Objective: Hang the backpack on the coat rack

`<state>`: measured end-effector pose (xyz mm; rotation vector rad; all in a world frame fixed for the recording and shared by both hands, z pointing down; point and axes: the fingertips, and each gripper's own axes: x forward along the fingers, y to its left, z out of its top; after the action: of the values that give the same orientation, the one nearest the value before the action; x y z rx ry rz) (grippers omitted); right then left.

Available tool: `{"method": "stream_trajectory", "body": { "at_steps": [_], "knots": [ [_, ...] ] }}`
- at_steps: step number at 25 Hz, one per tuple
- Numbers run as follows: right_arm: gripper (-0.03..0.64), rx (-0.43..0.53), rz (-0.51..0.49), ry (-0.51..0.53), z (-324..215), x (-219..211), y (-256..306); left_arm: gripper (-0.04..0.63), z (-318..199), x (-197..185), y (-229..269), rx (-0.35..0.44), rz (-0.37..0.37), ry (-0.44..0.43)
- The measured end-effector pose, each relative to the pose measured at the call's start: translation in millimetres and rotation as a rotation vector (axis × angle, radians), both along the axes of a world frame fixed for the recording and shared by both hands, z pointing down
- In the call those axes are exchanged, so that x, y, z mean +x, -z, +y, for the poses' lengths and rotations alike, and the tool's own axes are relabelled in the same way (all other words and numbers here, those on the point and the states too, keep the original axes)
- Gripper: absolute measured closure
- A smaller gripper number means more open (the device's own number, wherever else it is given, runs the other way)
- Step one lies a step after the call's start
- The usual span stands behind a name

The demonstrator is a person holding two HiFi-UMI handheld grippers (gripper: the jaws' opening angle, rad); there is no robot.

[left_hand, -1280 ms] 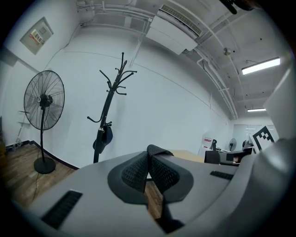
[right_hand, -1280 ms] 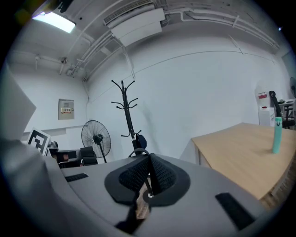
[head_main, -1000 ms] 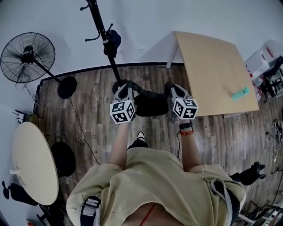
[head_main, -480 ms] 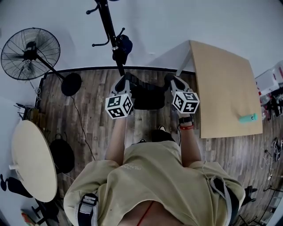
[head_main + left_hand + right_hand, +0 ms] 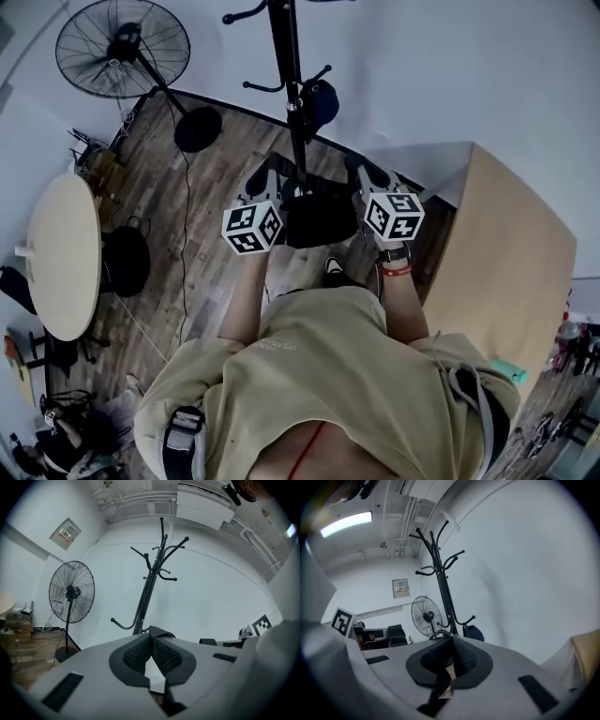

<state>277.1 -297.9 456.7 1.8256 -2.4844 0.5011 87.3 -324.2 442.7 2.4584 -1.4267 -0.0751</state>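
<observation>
Jaws of the left gripper (image 5: 152, 637) and right gripper (image 5: 451, 642) are each clamped together on a black strap (image 5: 161, 631) of the backpack (image 5: 319, 220). Around them is a white-walled room with a wood floor (image 5: 216, 178), the coat rack (image 5: 291, 94) straight ahead, a fan (image 5: 117, 47) to its left, a round counter (image 5: 61, 253) at far left and a square wooden counter (image 5: 506, 262) at right. Held off the floor, the backpack hangs between the two grippers, near the rack's pole; print on the wall panel (image 5: 65, 532) is too small to read.
</observation>
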Motion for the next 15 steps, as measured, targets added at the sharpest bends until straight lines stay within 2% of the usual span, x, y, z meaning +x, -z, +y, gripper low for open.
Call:
{"method": "stream_trajectory", "body": {
  "at_steps": [4, 7, 11, 15],
  "knots": [
    [0.598, -0.008, -0.021, 0.144, -36.9, -15.8, -3.4, 0.571, -20.6, -13.9, 2.2, -0.013, 0.011, 0.132],
    [0.598, 0.015, -0.032, 0.202, -67.1, -14.4, 6.3, 0.571, -36.9, -20.5, 6.5, 0.001, 0.019, 0.199],
    [0.598, 0.057, -0.030, 0.231, -100.7, -8.5, 25.0, 0.571, -57.8, -31.4, 20.5, 0.031, 0.029, 0.249],
    [0.598, 0.088, -0.059, 0.199, -138.6, 0.5, 40.3, 0.571, -85.6, -38.3, 35.8, 0.067, 0.030, 0.256]
  ]
}}
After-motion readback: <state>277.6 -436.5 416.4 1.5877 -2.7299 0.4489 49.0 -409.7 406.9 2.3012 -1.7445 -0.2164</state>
